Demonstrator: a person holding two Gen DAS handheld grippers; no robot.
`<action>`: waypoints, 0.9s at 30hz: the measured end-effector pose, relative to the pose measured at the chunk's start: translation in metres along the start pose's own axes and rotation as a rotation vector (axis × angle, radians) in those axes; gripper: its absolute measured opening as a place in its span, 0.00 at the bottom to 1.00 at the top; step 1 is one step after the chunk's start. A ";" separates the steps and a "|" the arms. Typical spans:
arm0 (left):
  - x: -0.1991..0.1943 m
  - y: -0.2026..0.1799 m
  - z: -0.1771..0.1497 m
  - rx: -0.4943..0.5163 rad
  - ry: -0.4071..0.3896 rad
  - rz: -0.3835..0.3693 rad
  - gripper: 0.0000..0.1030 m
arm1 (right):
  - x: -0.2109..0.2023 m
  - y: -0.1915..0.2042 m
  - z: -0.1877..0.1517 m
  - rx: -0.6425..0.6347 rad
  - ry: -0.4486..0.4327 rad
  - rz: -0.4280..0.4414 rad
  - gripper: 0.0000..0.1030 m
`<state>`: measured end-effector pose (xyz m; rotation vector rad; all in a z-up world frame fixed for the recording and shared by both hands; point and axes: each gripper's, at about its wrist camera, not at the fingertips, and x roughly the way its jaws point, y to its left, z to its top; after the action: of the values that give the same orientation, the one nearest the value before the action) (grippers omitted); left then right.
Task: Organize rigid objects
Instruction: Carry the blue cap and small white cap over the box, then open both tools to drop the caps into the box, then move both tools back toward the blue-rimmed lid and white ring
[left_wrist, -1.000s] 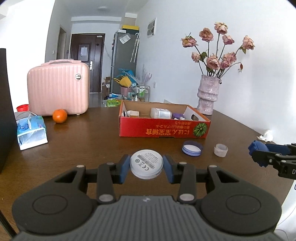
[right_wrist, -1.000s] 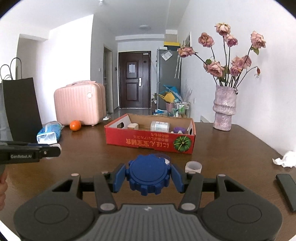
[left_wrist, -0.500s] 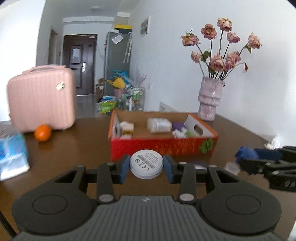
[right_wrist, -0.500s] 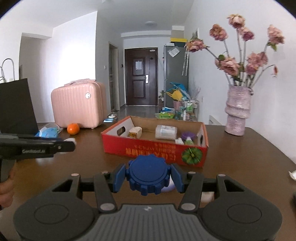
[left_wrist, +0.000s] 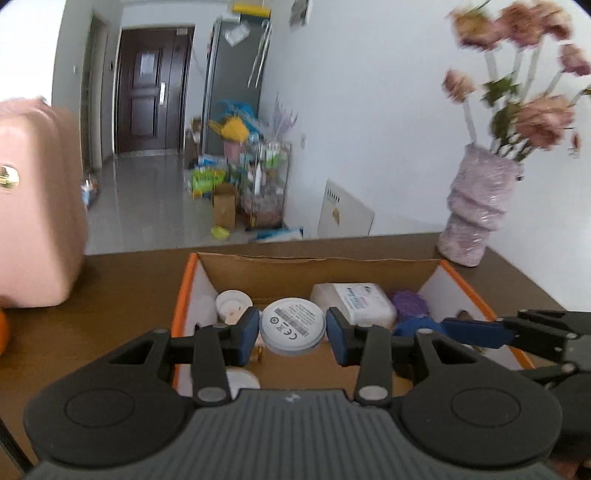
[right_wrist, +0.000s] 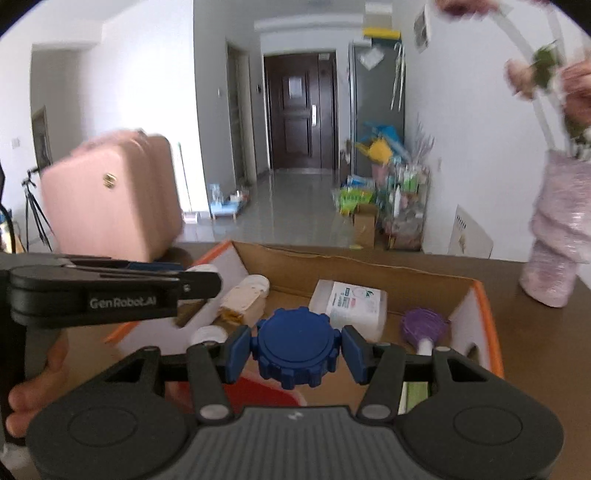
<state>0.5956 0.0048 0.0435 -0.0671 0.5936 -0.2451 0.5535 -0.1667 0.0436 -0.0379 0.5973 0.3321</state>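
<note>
My left gripper (left_wrist: 292, 331) is shut on a white round disc (left_wrist: 292, 325) with a printed label, held over the open red cardboard box (left_wrist: 314, 264). My right gripper (right_wrist: 295, 350) is shut on a blue ridged cap (right_wrist: 295, 347), also above the box (right_wrist: 484, 317). In the left wrist view the right gripper's blue finger (left_wrist: 476, 332) reaches in from the right edge. In the right wrist view the left gripper's black body (right_wrist: 110, 291) crosses from the left, held by a hand (right_wrist: 33, 387). Inside the box lie a white packet (right_wrist: 356, 304), a purple item (right_wrist: 423, 325) and a white cylinder (right_wrist: 245, 295).
A pink suitcase (left_wrist: 33, 206) stands on the brown table (left_wrist: 122, 295) left of the box. A pink vase (left_wrist: 480, 214) with dried roses stands at the right, close to the box's far corner. Beyond the table's far edge are a hallway floor and clutter (left_wrist: 240, 177).
Both grippers moved forward across the table with their objects and now hover over the box. The suitcase and vase have slid outward in both views, and the loose lids on the table are out of sight.
</note>
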 end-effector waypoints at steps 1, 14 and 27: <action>0.017 0.002 0.006 -0.001 0.027 0.003 0.39 | 0.014 -0.001 0.005 -0.010 0.021 -0.003 0.51; 0.067 0.008 0.011 0.024 0.070 -0.012 0.74 | 0.078 0.026 0.016 -0.152 0.047 0.038 0.69; -0.020 0.026 0.007 0.058 0.046 0.078 0.91 | 0.007 -0.024 0.021 -0.030 0.042 -0.064 0.79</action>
<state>0.5891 0.0344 0.0568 0.0181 0.6336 -0.1889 0.5779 -0.1845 0.0557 -0.0926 0.6312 0.2790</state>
